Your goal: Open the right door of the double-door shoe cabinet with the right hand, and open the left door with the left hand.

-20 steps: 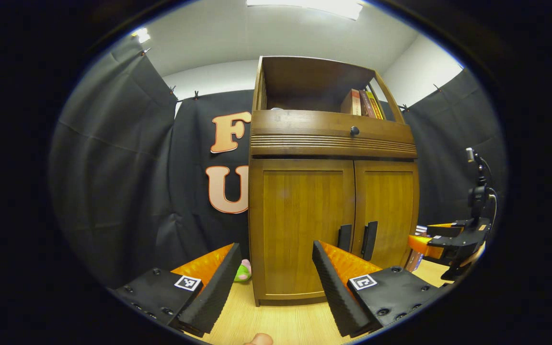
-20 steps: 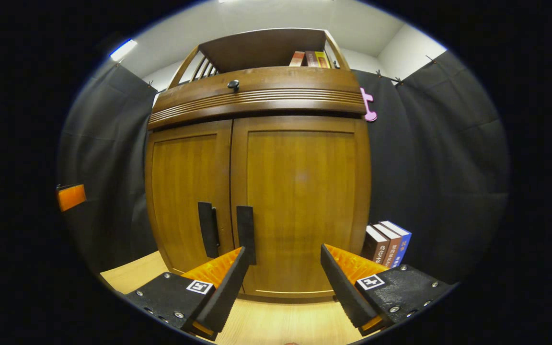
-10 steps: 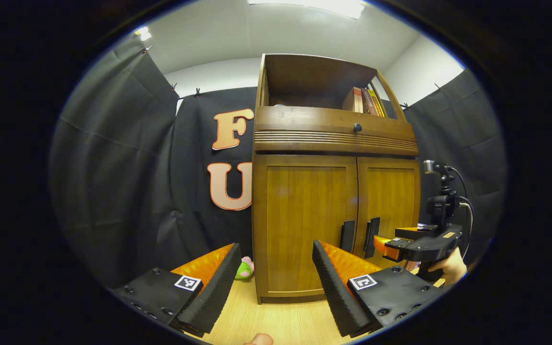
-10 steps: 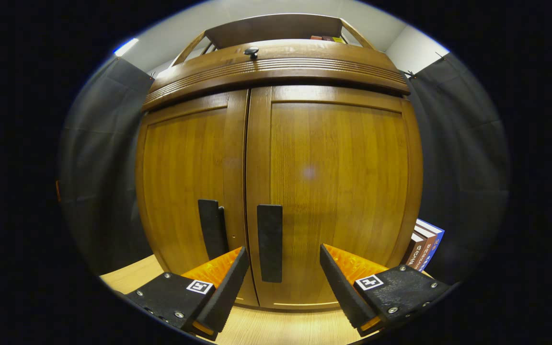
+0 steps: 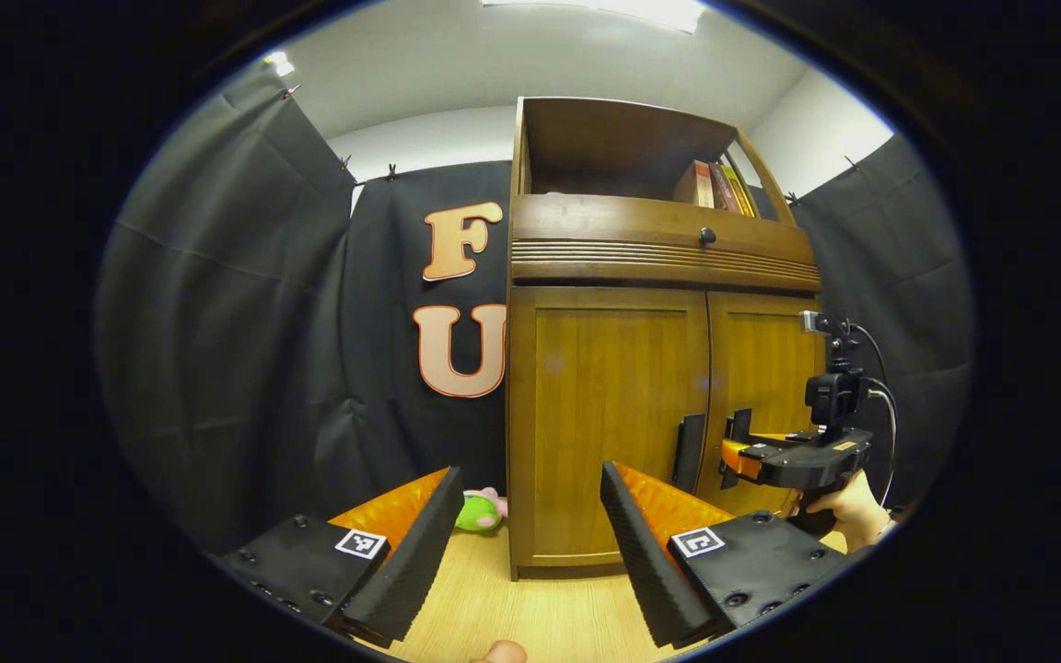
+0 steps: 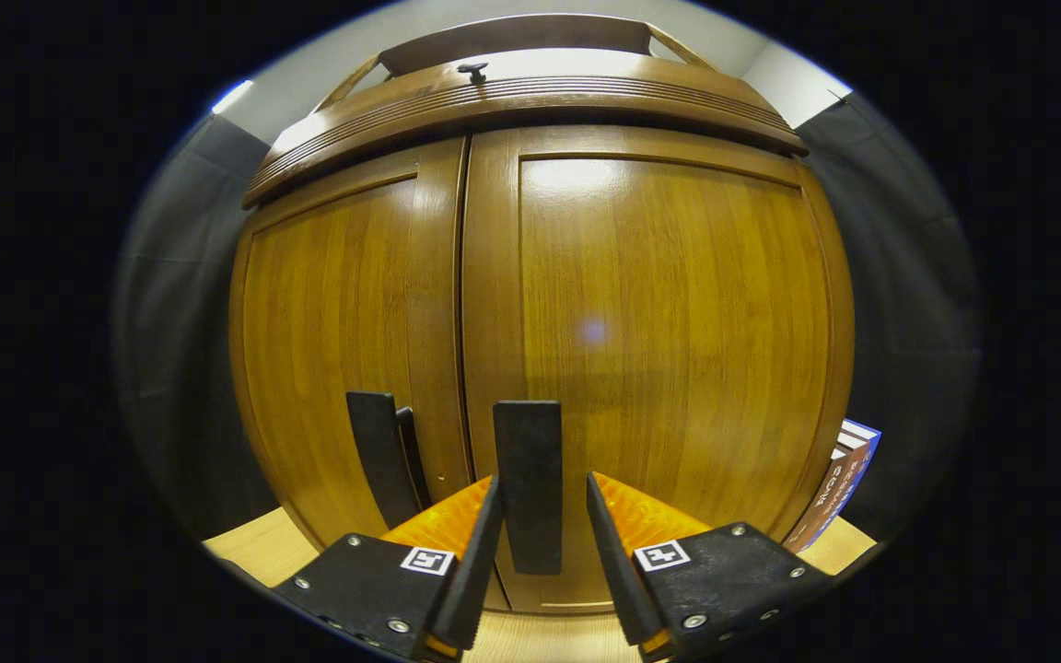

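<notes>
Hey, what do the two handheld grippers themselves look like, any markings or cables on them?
Each gripper, left gripper and right gripper, has two wedge-shaped ribbed fingers on black bolted mounts, each carrying a small square black-and-white marker. The left gripper view shows the right one carrying a small camera with a black cable.

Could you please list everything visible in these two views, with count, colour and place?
Shoe cabinet: one, brown wood, on the floor, both doors shut.
Door handles: two, black, beside the centre seam.
Drawer knob: one, dark, above the doors.
Shelf books: several, reddish and yellow, top shelf.
Floor books: a few, right of the cabinet.
Plush toy: one, green and pink, left of the cabinet.
Right gripper: fingers straddling the right handle.
Left gripper: open, farther back.
Hand: holding the right gripper.
</notes>
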### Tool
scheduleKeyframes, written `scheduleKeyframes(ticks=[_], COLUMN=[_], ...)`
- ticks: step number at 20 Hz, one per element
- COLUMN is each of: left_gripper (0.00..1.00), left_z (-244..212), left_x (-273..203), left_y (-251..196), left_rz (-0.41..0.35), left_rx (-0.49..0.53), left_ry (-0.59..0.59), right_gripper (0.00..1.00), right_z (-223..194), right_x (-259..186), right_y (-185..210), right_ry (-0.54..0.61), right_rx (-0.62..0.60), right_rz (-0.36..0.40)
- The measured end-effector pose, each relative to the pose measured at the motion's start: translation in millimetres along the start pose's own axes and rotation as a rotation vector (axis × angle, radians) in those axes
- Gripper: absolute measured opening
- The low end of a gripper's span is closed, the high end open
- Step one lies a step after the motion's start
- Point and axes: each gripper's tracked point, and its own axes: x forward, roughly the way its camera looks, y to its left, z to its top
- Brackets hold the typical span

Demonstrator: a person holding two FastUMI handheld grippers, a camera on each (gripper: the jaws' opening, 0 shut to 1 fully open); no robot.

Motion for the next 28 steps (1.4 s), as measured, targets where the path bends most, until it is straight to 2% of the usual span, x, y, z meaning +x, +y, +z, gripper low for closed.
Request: scheduleKeyframes(ticks=[1,3,4,6,7,8,9,10,11,12,13,14,20,28], left_gripper=[0.97,0.96,0.95,0.95,0.95,0.95,0.95,0.95,0.95,0.95,0.95,0.95,0.95,0.95], left_z=[0,-2,-4,-4,-3,-3,-3,-2,-1,-1,0,0,-2,0], left_x=[0,-1,-1,-1,-1,-2,-3,-5,-6,-7,-9,-10,-15,-21], left_y=[2,3,3,5,5,5,4,4,4,4,3,3,0,-6], left_rz=[0.001,0.004,0.006,0.009,0.011,0.012,0.011,0.011,0.012,0.014,0.015,0.015,0.011,0.006], left_rx=[-0.001,-0.002,-0.002,0.001,0.001,0.001,0.0,0.0,0.002,0.003,0.004,0.003,-0.003,-0.002], left_ry=[0.001,0.005,0.007,0.008,0.009,0.009,0.008,0.007,0.006,0.004,0.003,0.002,0.006,0.001], right_gripper=[0.4,0.3,0.39,0.36,0.46,0.34,0.34,0.23,0.33,0.33,0.22,0.33,0.31,0.3], right_z=[-2,-4,-3,-5,-4,-4,-4,-5,-6,-6,-5,-5,-5,-7], right_x=[1,3,3,1,0,-1,-4,-7,-14,-21,-26,-32,-77,-132], right_y=[3,2,2,2,3,3,3,3,2,2,1,1,-10,-41], right_ry=[0.005,0.018,0.018,0.025,0.027,0.026,0.026,0.026,0.028,0.032,0.037,0.042,0.041,0.034], right_rx=[0.003,0.003,0.006,0.012,0.011,0.01,0.009,0.007,0.007,0.009,0.011,0.015,0.021,0.006], right_rz=[0.003,-0.007,-0.005,0.002,0.007,0.012,0.017,0.024,0.033,0.043,0.054,0.064,0.115,0.132])
